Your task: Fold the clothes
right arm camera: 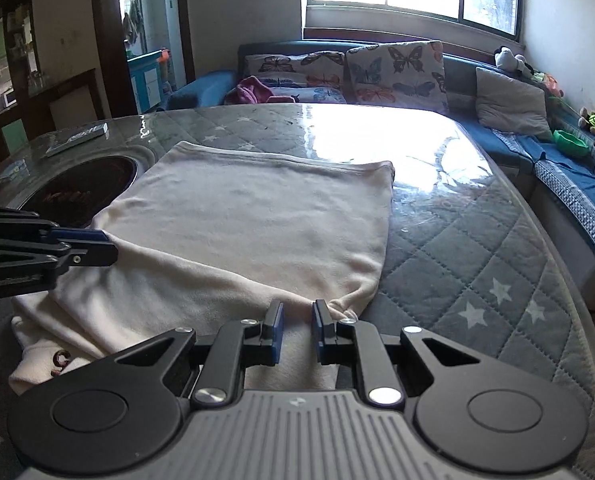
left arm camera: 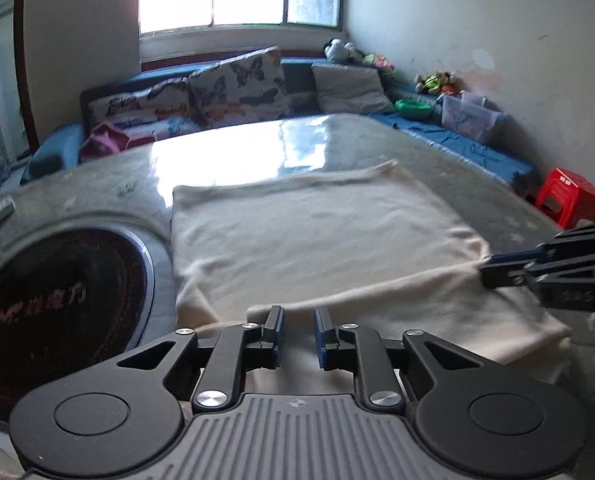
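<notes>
Fingers of the left gripper (left arm camera: 299,320) stand a narrow gap apart. The lifted edge of the cream garment (left arm camera: 317,232) runs across their tips, but whether the pads press on it cannot be told. The right gripper (right arm camera: 297,316) has its jaws drawn close on a bunched corner of the same garment, with wrinkles converging at its tips. In the left wrist view a raised ridge of cloth stretches between the two grippers.

Beyond that ridge the garment lies flat on the table (right arm camera: 457,260), its far hem straight and its right side folded along a clean line. A lower layer spreads toward the near edge, and a small dark print shows on it in the right wrist view. The table carries a grey quilted cover with white stars under a glossy clear sheet. A round black hob (left arm camera: 57,300) is set into it just left of the garment. Behind the table stands a blue sofa (left arm camera: 477,148) with butterfly cushions (right arm camera: 397,72), and a red stool (left arm camera: 569,196) sits by the wall.
</notes>
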The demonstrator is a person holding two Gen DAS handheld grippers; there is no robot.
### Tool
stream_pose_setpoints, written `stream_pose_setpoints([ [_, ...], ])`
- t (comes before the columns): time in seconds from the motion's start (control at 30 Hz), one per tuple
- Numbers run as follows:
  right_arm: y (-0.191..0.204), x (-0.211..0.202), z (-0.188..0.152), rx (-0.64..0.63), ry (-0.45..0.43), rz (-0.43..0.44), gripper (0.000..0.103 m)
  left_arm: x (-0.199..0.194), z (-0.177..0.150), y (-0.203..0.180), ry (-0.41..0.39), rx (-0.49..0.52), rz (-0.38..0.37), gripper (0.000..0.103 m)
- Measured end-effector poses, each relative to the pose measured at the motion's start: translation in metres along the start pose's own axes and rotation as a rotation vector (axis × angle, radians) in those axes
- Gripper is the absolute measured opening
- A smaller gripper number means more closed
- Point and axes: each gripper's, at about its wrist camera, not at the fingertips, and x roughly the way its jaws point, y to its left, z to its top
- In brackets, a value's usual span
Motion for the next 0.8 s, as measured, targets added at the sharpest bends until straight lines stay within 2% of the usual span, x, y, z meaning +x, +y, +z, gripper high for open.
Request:
stream_pose_setpoints([
  [0.1, 0.002, -0.003, 0.001, -0.009, -0.002, -0.005, 0.014, -0.003, -0.004, 0.002, -0.011, 0.000, -0.012, 0.026],
  [0.17, 0.004, -0.005, 0.003, -0.015, -0.008, -0.004, 0.015, -0.005, -0.004, 0.000, -0.016, 0.000, -0.014, 0.047],
  [0.2, 0.008, -0.008, 0.003, -0.021, -0.013, 0.006, 0.015, -0.007, -0.004, -0.002, -0.020, 0.004, -0.010, 0.051],
  [0.43, 0.037, -0.018, -0.006, -0.100, -0.011, 0.081, 0.016, -0.012, -0.009, -0.007, -0.021, 0.010, -0.009, 0.063],
  [0.6, 0.052, -0.017, -0.017, -0.144, 0.004, 0.084, 0.018, -0.021, -0.017, -0.009, -0.027, 0.008, -0.004, 0.077],
  [0.67, 0.057, -0.019, -0.020, -0.163, -0.005, 0.075, 0.018, -0.025, -0.020, -0.010, -0.034, 0.001, -0.007, 0.088],
  [0.73, 0.059, -0.024, -0.021, -0.161, -0.012, 0.087, 0.018, -0.031, -0.023, -0.011, -0.046, -0.005, -0.011, 0.092],
  [0.8, 0.059, -0.027, -0.022, -0.157, -0.017, 0.092, 0.018, -0.037, -0.027, -0.011, -0.062, -0.008, -0.018, 0.101],
])
